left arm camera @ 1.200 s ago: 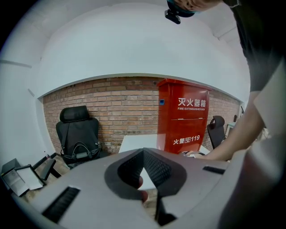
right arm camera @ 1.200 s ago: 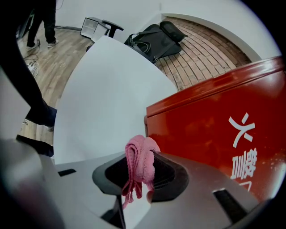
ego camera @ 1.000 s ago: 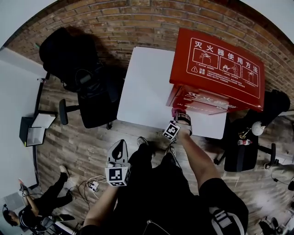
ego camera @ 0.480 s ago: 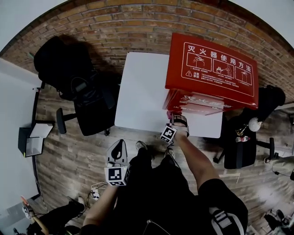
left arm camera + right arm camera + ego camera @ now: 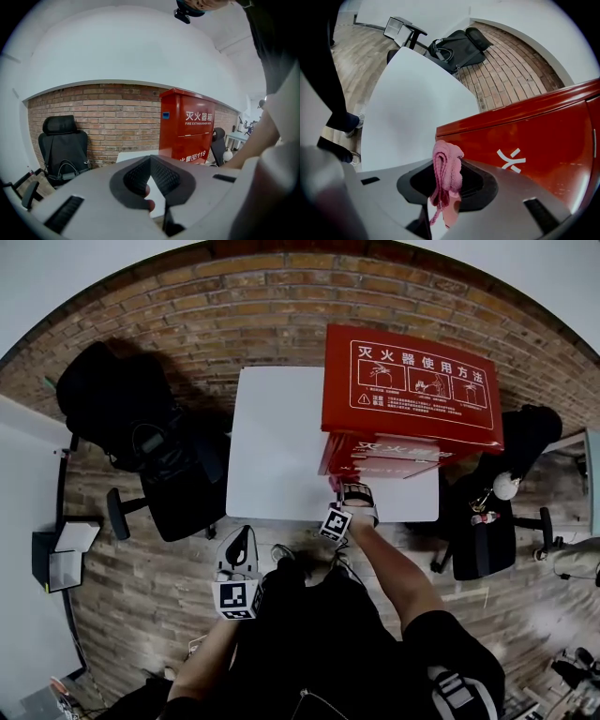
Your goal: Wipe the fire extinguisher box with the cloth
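The red fire extinguisher box (image 5: 408, 404) stands on the right half of a white table (image 5: 272, 456). My right gripper (image 5: 352, 499) is at the box's lower front left corner, shut on a pink cloth (image 5: 446, 161). In the right gripper view the cloth hangs bunched between the jaws, just short of the red box (image 5: 534, 140) face; whether it touches is unclear. My left gripper (image 5: 239, 563) is held low near the body, away from the table. In the left gripper view its jaws (image 5: 150, 163) meet with nothing between them, and the box (image 5: 190, 124) stands upright ahead.
A black office chair (image 5: 159, 446) with a bag stands left of the table, and another chair (image 5: 487, 540) at the right. A brick wall (image 5: 234, 306) runs behind the table. The wood floor (image 5: 141, 596) lies around the person's legs.
The head view has shifted, so the box and table sit more to the left. The right gripper stays with the cloth at the box's front corner. The left gripper has barely moved.
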The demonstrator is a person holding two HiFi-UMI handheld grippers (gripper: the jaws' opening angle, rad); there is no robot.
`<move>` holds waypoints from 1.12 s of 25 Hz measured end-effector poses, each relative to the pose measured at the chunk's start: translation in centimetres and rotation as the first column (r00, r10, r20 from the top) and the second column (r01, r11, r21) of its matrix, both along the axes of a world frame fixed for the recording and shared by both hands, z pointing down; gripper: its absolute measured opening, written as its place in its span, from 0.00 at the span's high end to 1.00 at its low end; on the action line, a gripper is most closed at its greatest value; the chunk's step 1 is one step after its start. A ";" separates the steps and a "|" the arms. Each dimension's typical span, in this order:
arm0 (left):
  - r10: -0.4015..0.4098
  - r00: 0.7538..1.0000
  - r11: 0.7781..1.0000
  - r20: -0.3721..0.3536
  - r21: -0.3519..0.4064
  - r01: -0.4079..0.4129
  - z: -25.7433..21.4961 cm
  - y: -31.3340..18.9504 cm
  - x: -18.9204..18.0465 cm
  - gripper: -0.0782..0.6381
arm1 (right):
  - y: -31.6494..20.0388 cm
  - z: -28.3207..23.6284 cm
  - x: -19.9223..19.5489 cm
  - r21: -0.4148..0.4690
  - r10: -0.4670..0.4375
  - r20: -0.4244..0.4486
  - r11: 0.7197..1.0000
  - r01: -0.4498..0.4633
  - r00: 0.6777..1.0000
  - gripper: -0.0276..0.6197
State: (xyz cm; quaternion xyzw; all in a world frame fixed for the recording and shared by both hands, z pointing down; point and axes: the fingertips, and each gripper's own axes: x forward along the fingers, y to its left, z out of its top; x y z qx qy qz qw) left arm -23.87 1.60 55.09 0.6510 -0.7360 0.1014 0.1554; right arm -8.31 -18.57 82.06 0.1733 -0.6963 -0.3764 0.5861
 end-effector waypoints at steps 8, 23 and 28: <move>0.044 0.999 0.999 -0.008 0.019 -0.044 -0.2 -1.6 -0.1 0.86 | -0.2 -2.6 0.0 0.047 -0.017 0.018 0.999 0.016 1.000 0.77; 0.081 0.997 0.996 -0.013 0.043 -0.081 -0.8 -3.2 0.4 0.86 | -0.4 -7.1 -0.2 0.100 -0.022 0.078 0.995 0.014 0.997 0.77; 0.096 0.995 0.994 -0.008 0.050 -0.095 -1.1 -3.4 0.6 0.86 | -0.5 -8.8 -0.3 0.121 -0.026 0.095 0.993 0.014 0.995 0.77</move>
